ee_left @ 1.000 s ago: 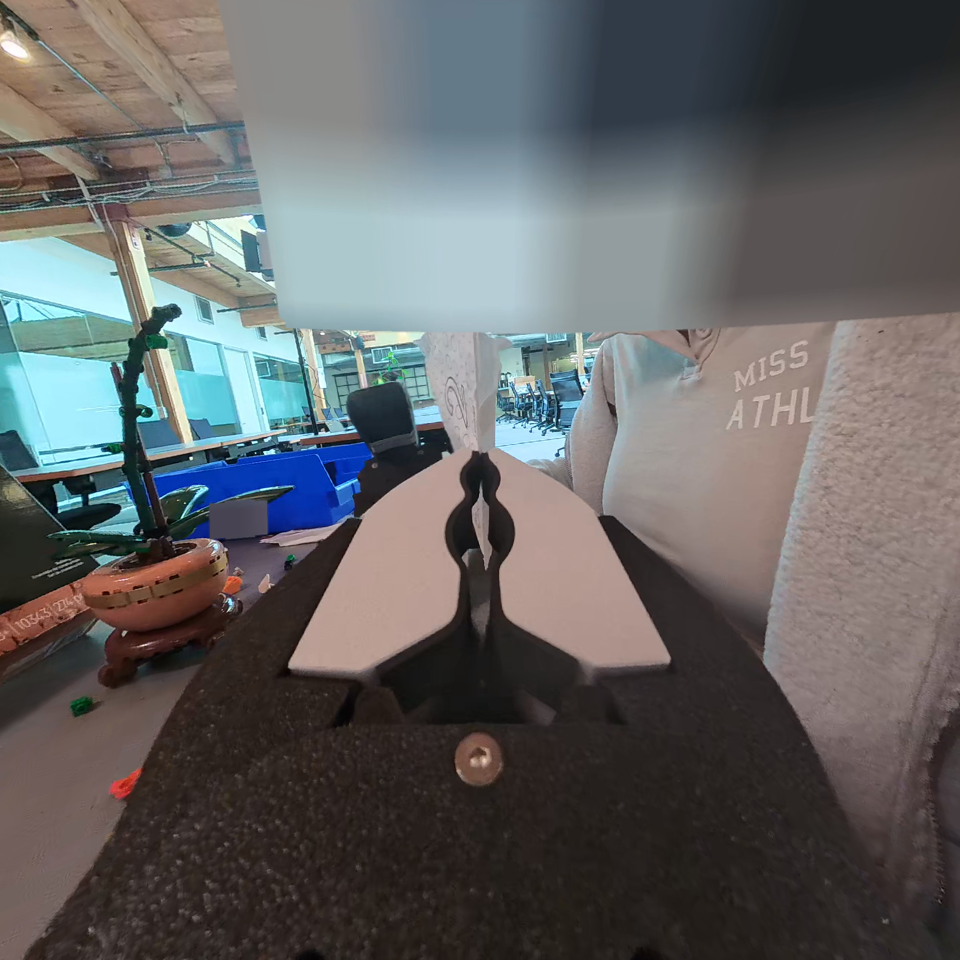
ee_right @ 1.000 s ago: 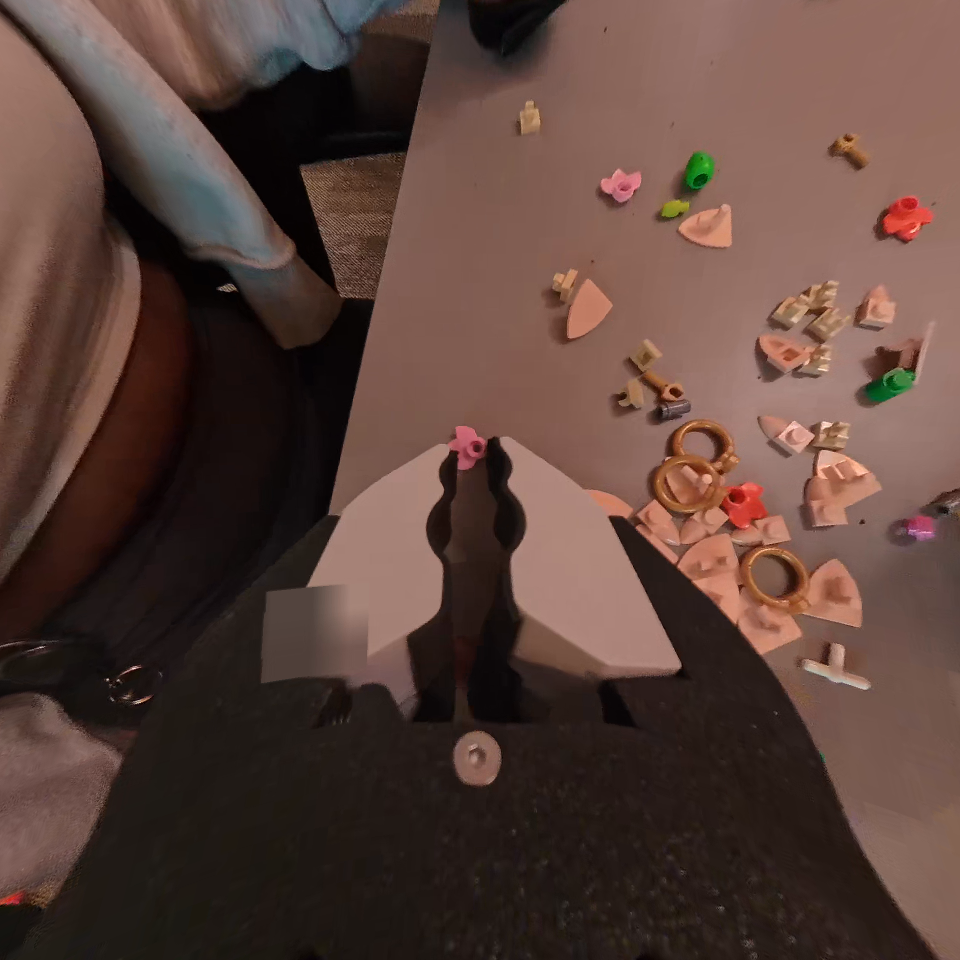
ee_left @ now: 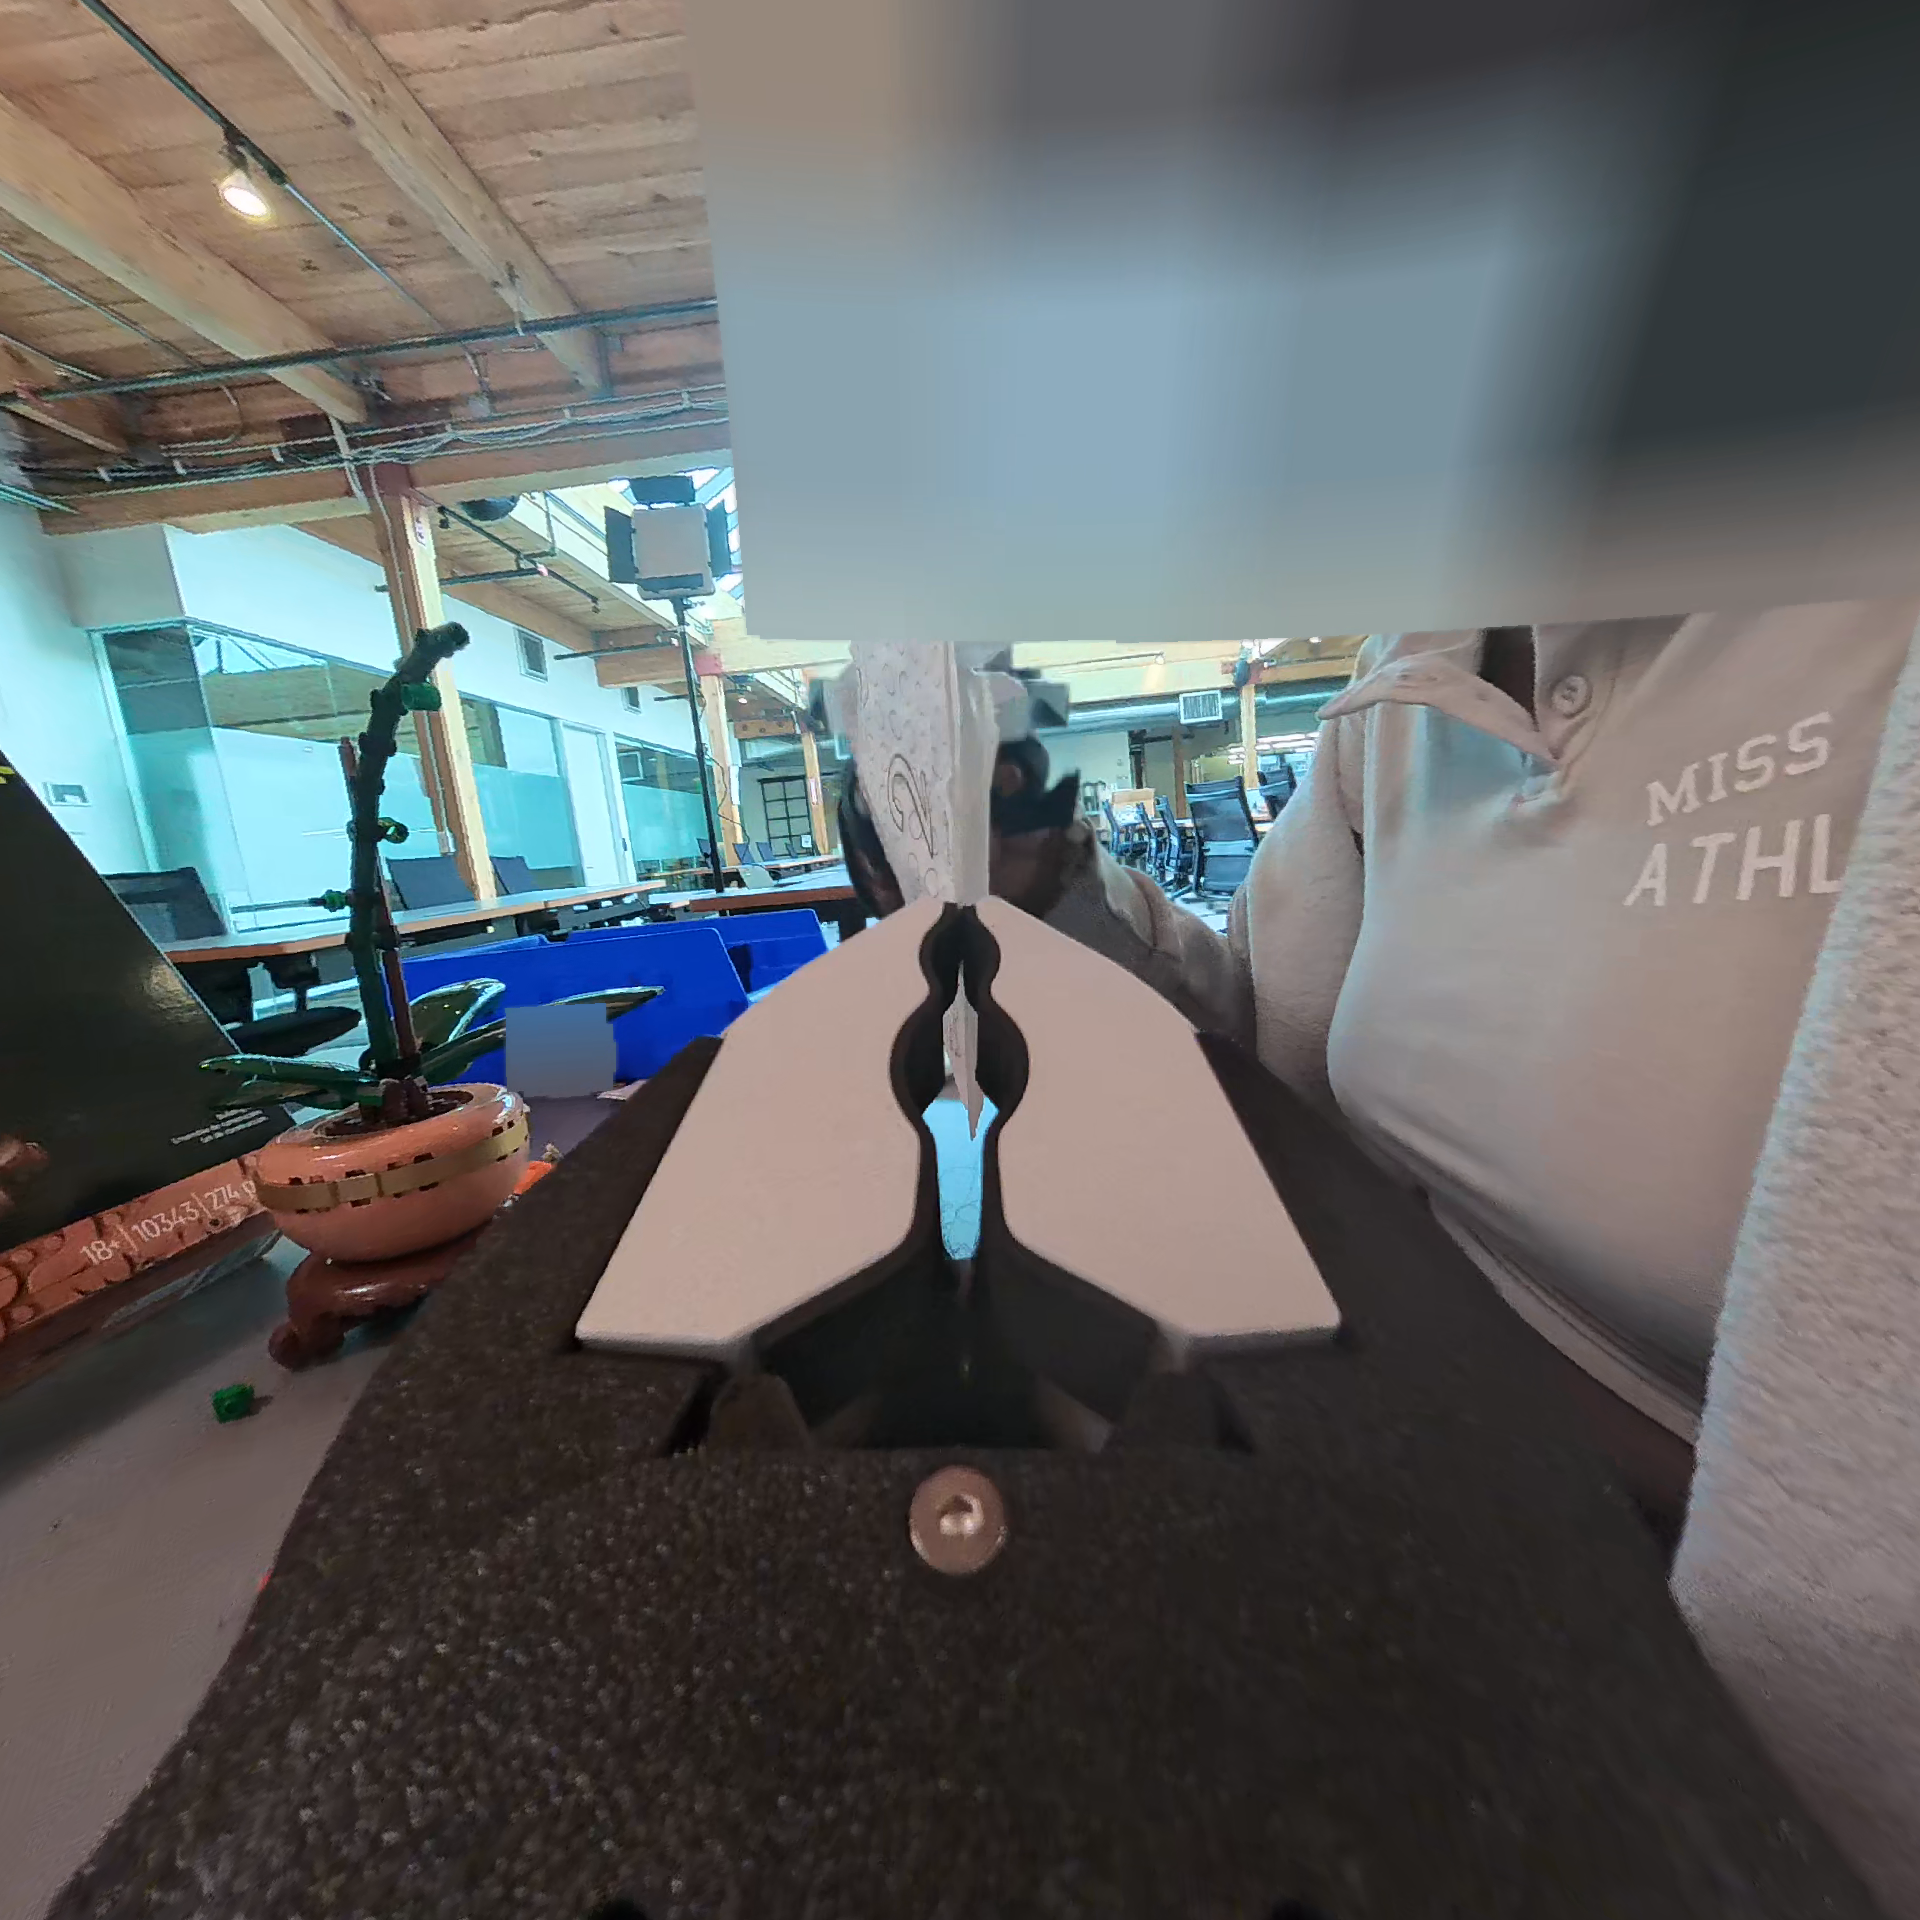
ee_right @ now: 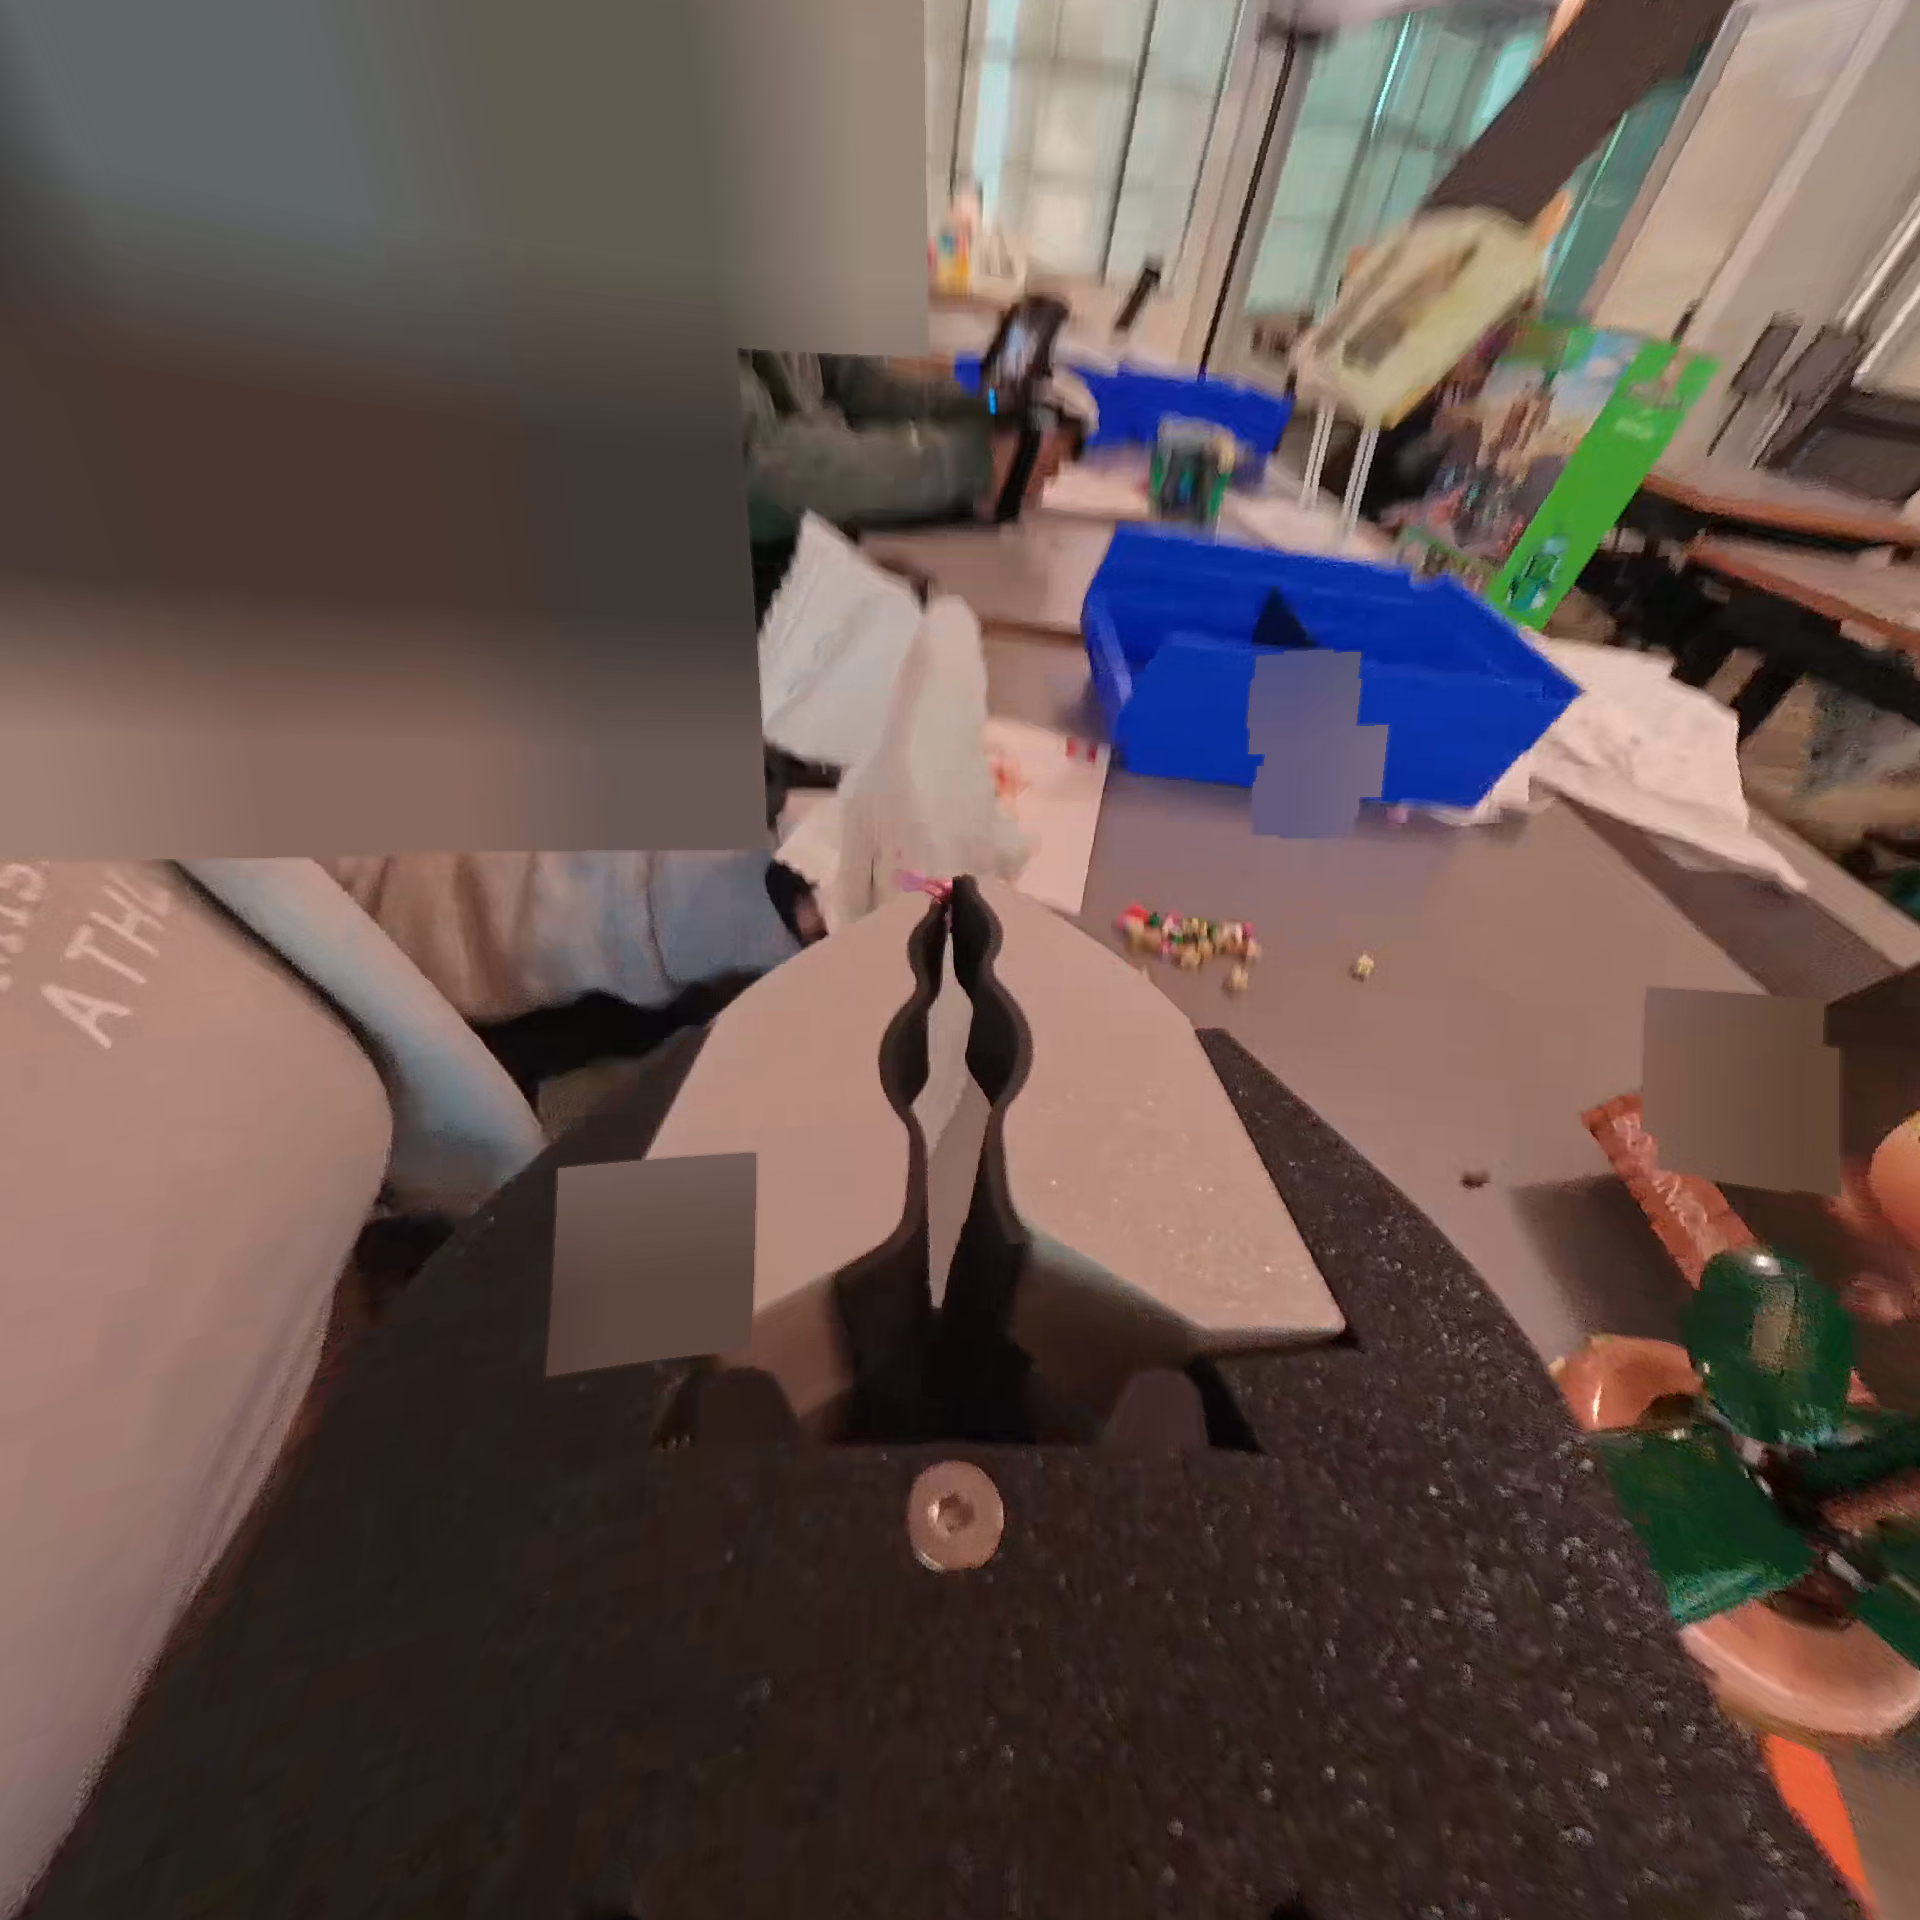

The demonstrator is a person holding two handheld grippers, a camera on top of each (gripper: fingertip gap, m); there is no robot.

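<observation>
Between the tips of my left gripper a thin white patterned sheet stands upright, its lower edge running down through the slot; the jaws are pinched closed on it. Beyond the sheet, at the same height, I make out a dark shape that looks like my other gripper, though it is too hidden by the sheet to be sure. To the right of the sheet a person in a pale sweatshirt fills the view. To the left of the sheet, lower down on the grey bench, sits a brick-built plant with a dark stem rising from a pink pot on a brown stand; a small green brick lies on the bench just in front of the stand, a dark box leans to the left of the pot, and a blue bin is behind it.

My right gripper has its jaws closed on a tiny pink piece at the very tips. This view is smeared by motion. Just behind the pink piece hangs a white sheet. Farther right of it a scatter of small coloured bricks lies on the bench, with another blue bin beyond them. Green leaves and the pink pot crowd the lower right corner
</observation>
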